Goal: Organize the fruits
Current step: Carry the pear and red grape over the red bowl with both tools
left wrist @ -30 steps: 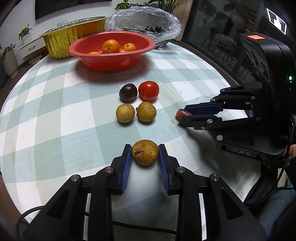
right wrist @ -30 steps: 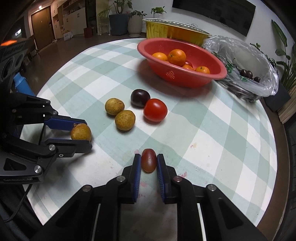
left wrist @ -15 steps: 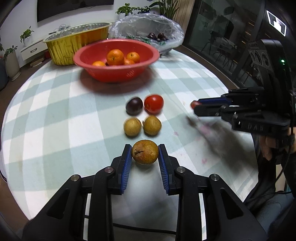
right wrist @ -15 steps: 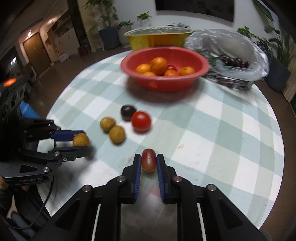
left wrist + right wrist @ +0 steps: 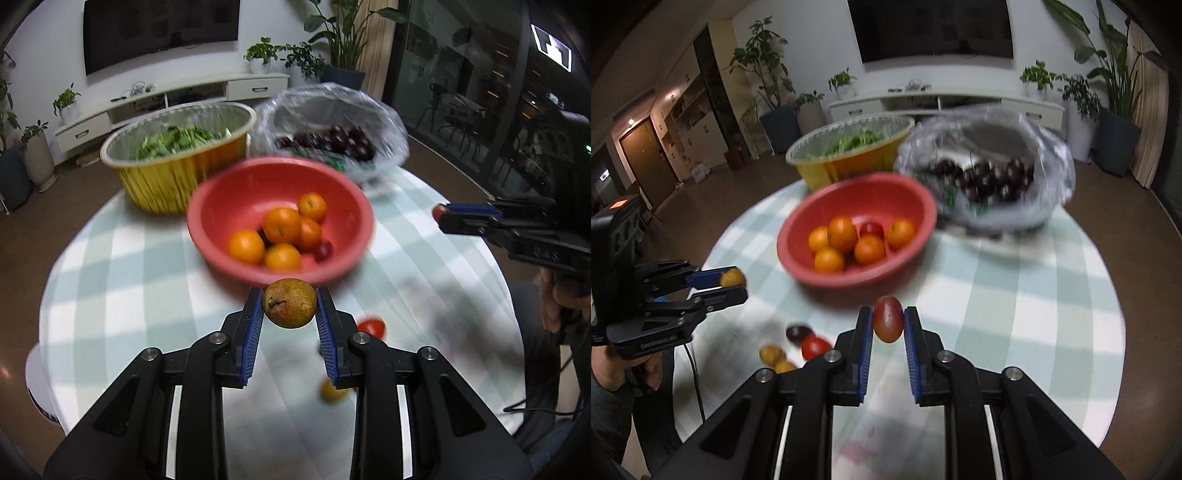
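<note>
the left tool (image 5: 289,303) is clamped on a brown fruit (image 5: 289,302), held in the air just short of the red bowl (image 5: 236,192). the right tool (image 5: 888,319) is clamped on a small red tomato (image 5: 888,318), also near the bowl. the bowl already holds several oranges (image 5: 842,229) and a small red fruit. judging by this, sorting is partly done: besides the two held fruits, a dark plum (image 5: 798,331), a round tomato (image 5: 815,346) and two brown fruits (image 5: 771,353) lie on the desk (image 5: 1034,288), well short of the bowl.

Oranges (image 5: 281,226) in bowl (image 5: 221,199), tub (image 5: 173,184) behind.
</note>
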Demonstrator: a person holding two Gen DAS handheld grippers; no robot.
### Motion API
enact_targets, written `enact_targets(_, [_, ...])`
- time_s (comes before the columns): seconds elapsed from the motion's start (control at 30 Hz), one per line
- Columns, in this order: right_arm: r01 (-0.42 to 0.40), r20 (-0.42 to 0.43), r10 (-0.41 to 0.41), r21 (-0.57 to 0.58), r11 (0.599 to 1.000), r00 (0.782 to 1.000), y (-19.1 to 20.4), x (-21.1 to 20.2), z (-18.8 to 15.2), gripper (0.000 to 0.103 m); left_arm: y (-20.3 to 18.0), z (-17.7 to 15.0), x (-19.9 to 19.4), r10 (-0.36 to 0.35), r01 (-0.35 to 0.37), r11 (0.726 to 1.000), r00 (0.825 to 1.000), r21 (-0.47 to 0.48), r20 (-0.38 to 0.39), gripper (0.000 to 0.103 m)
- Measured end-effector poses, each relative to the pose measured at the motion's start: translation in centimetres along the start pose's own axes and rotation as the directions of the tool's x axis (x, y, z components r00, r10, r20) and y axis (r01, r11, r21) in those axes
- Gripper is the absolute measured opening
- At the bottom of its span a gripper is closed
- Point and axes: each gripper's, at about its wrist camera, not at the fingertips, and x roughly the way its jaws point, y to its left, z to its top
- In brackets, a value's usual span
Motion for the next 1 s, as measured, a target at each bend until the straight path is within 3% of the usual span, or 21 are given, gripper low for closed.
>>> enact_targets(0.2, [-0.009,0.032,0.010,-0.027,1.000,0.999,0.8,1.1,3.2,0.019,2.2,4.1,2.3,0.011,-0.011,1.000,1.000,-0.007,0.001,0.027])
enact_targets(0.43, [-0.007,0.002,0.007,-0.035,0.999,1.000,1.3,5.0,5.3,0.019,4.5,6.9,7.1,0.010,-0.012,0.999,0.999,-0.039,-0.049,0.027])
enact_targets(0.67, [0.019,-0.068,-0.022,-0.048,0.999,0.997,1.3,8.9,5.6,0.019,4.9,7.3,11.1,0.014,-0.016,1.000,0.996,-0.027,-0.085,0.027])
enact_targets(1.0, [0.040,-0.099,-0.047,-0.068,0.997,0.994,1.3,11.4,5.7,0.019,4.7,7.3,13.3,0.018,-0.018,1.000,0.994,-0.008,-0.108,0.027])
